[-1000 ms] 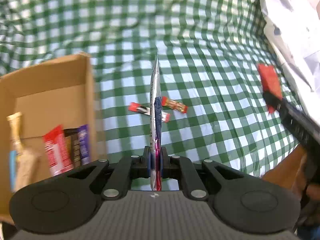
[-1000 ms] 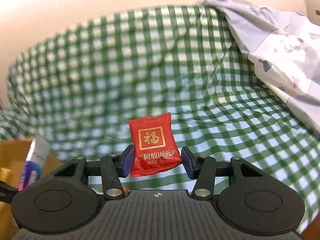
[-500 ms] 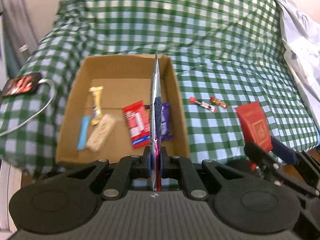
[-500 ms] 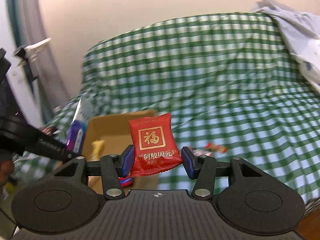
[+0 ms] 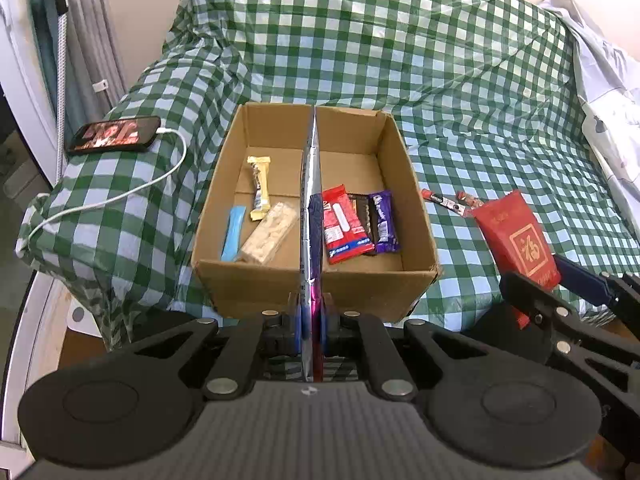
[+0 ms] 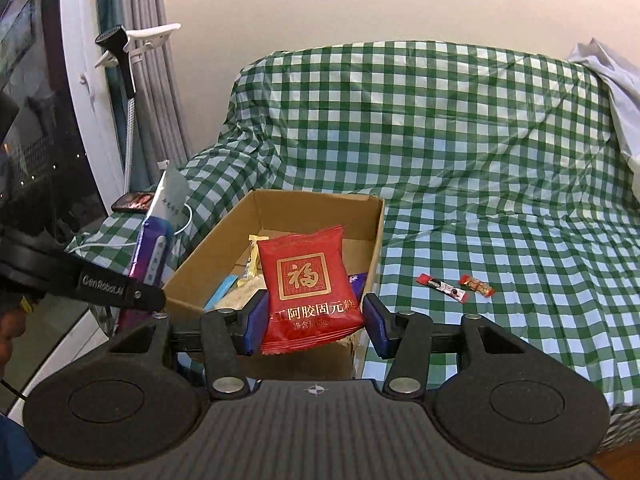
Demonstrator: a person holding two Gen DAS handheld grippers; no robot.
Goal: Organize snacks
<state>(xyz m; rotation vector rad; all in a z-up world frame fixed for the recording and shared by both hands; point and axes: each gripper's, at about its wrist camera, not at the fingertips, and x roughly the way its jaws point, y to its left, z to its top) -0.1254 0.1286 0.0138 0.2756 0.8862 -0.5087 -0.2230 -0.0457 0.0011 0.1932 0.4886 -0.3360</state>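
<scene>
My left gripper is shut on a flat silver and purple snack packet, held edge-on in front of and above the open cardboard box. The box holds several snack bars. My right gripper is shut on a red snack packet with gold characters, held near the box's front right corner. The red packet also shows in the left wrist view. The silver and purple packet shows at the left of the right wrist view. Two small snack bars lie on the checked cloth right of the box.
The box sits on a green and white checked cloth over a sofa-like seat. A phone with a white charging cable lies left of the box. White fabric lies at the far right. A curtain and window frame stand at the left.
Both grippers have pulled back and swung left, each keeping its packet. The box has come fully into view and now sits centred in front of the left gripper.
</scene>
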